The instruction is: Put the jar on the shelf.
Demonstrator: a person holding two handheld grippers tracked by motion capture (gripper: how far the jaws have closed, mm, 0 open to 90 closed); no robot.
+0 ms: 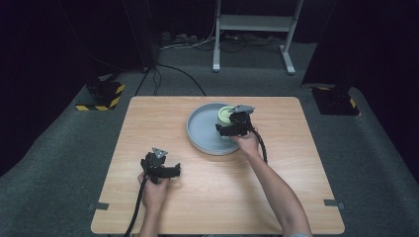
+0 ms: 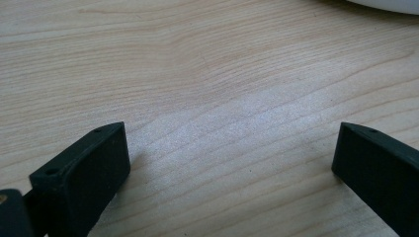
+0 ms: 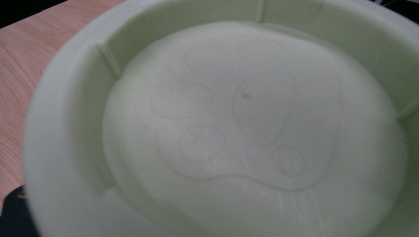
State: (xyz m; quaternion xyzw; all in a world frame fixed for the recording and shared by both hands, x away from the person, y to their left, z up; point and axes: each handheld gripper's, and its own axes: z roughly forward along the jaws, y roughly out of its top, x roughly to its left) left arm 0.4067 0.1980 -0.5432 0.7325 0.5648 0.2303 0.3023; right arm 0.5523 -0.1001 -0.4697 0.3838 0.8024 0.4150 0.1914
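The right gripper [image 1: 236, 124] sits at the pale green bowl [image 1: 226, 114] in the grey tray [image 1: 197, 136] — grip unclear; lift level, slowly; the left gripper [image 1: 165, 170] waits open over the table [image 1: 276, 187].

The room was dark, but light from above made the desk [image 1: 217, 197] bright. A white shine lay on the wood. The green bowl [image 3: 237, 128] looked soft and blurry up close.

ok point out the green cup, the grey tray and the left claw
green cup [image 3: 232, 123]: right gripper view, its inner bottom
grey tray [image 1: 200, 129]: high view, bare floor left of the cup
left claw [image 1: 173, 170]: high view, between its tips
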